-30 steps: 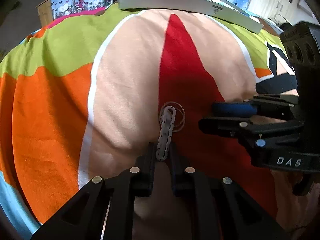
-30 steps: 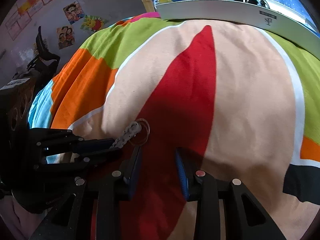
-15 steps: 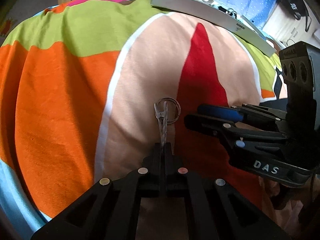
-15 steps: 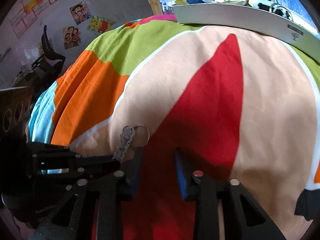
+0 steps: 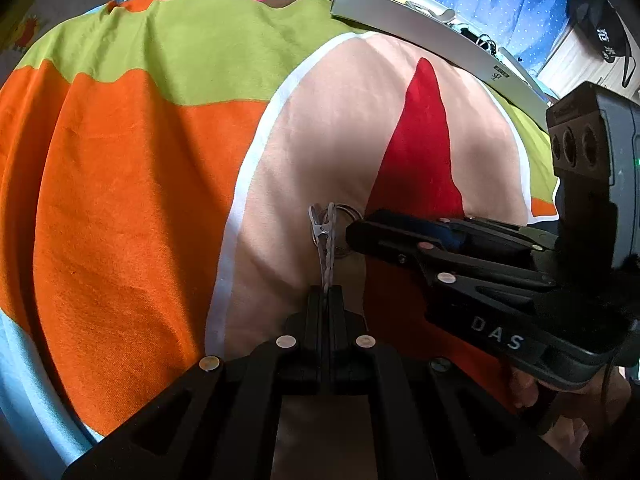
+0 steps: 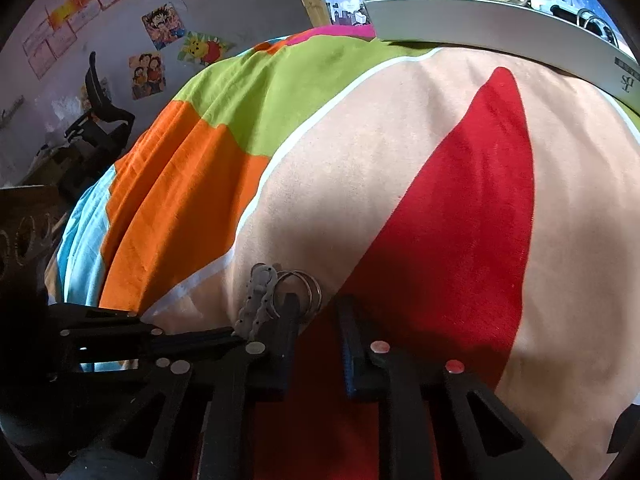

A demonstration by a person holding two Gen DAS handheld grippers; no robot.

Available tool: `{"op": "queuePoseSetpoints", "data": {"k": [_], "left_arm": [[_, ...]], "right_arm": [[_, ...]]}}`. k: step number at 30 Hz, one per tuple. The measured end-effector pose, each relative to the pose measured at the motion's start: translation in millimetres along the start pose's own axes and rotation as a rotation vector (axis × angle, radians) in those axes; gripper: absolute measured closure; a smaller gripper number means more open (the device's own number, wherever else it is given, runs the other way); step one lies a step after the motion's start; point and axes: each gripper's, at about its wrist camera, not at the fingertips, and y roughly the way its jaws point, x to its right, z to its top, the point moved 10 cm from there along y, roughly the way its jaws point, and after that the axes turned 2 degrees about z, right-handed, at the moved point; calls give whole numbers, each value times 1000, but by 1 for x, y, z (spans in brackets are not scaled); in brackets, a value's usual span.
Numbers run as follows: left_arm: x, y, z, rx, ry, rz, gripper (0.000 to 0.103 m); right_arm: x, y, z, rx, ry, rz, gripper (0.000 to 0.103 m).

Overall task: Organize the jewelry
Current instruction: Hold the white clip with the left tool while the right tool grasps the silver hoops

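metal clip point(image 5: 323, 236) pinched in left gripper point(image 5: 327, 300)

The letters "DAS" stand in pale capitals on the black body of the right gripper point(image 5: 362, 236), seen from the left wrist. The white tray point(image 6: 500, 28) at the far edge of the blanket carries a small dark logo, too small to read.
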Motion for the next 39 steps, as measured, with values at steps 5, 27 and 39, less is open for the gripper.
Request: {"op": "queuePoseSetpoints", "data": {"k": [5,27,39], "left_arm": [[-2,0,4,5,-7,5,102],[-14,-31,22,156,-5,80,102],[-20,-11,11,64,-30,113,102]], "right_arm": [[-1,3,-1,-14,-23,-31,96],[13,-34,-2,61,61,-88,101],[7,-10,-10,-12,76,-48,73]]}}
